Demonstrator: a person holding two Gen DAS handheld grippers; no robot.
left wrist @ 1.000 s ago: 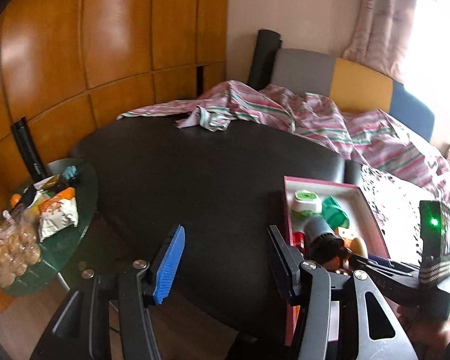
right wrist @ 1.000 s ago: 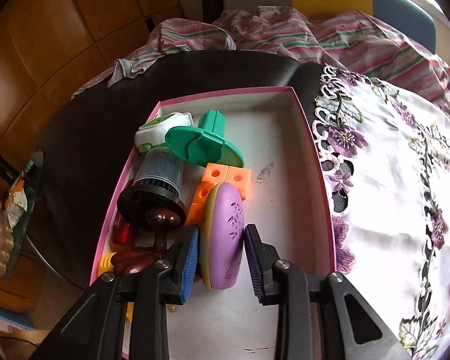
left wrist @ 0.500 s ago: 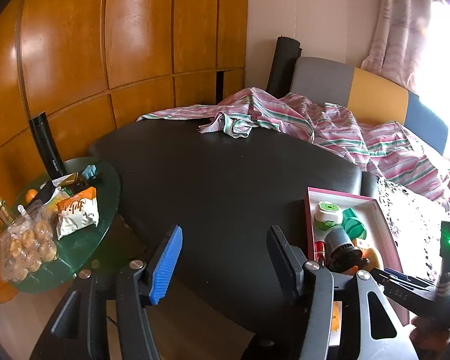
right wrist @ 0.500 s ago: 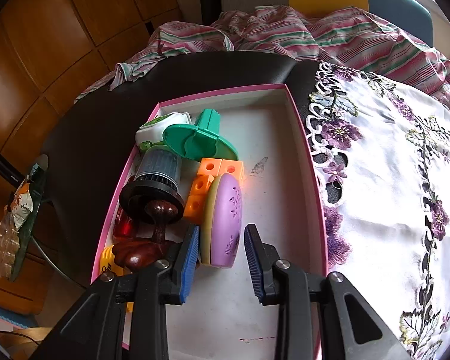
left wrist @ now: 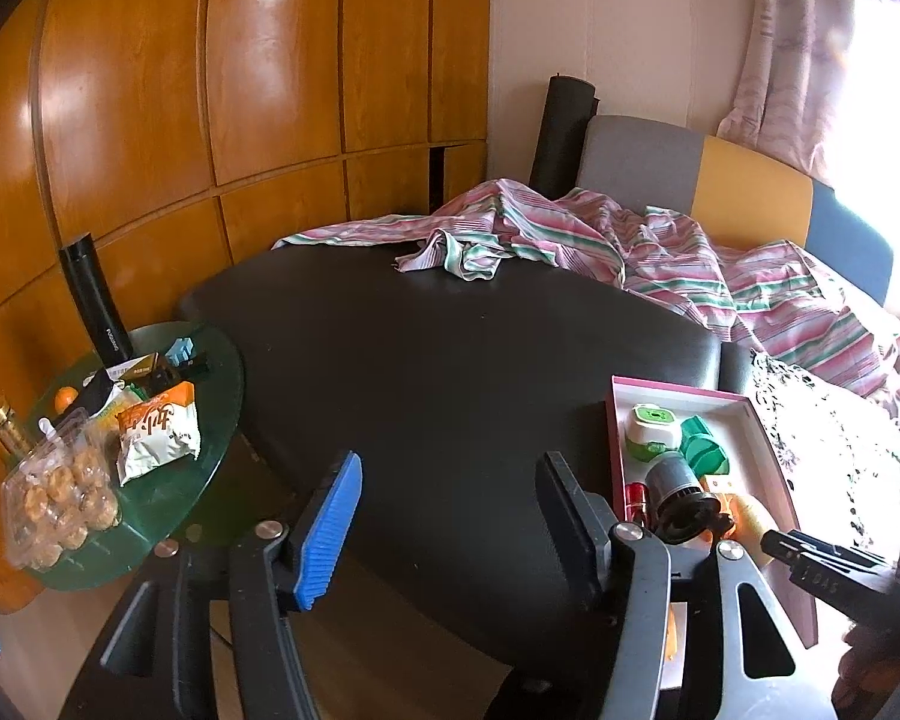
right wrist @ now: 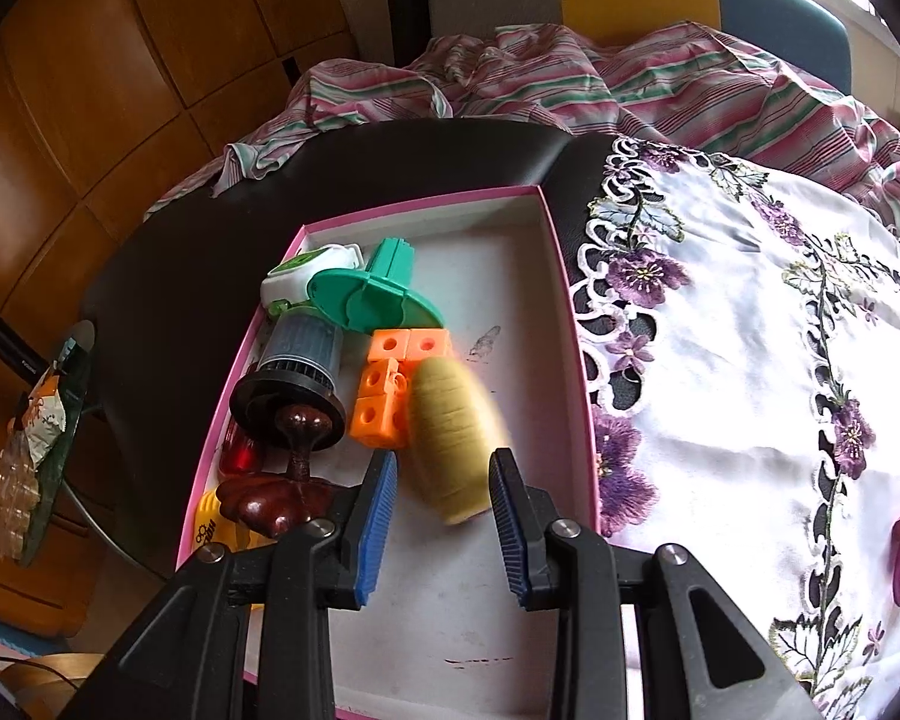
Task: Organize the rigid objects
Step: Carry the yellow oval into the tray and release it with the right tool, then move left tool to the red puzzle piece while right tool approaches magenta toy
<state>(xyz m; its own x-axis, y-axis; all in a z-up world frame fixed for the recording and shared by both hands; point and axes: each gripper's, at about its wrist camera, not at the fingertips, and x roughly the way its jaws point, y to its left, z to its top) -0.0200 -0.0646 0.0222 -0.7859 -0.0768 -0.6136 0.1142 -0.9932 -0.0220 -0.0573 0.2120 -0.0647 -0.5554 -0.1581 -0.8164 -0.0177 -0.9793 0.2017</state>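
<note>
**Right gripper [right wrist: 444,510] standing released over a blurred oval object [right wrist: 453,438] in the pink box [right wrist: 561,276].**

In the lower centre of the right wrist view, the blue-padded jaws are standing spread with the yellowish oval object lying between them, apparently untouched; its smeared outline is suggesting motion. It is resting on the box floor just beside the orange linking cubes [right wrist: 390,384], near a green plastic disc [right wrist: 378,300] and a dark wooden stand [right wrist: 282,480]. The object is looking rigid, light and smooth, so a hold across its narrow flanks would probably serve best. The left gripper [left wrist: 444,516] is hanging spread and unloaded over the black table [left wrist: 450,360]. The black flask [left wrist: 93,300] at left is bearing lettering too small to read.
</note>
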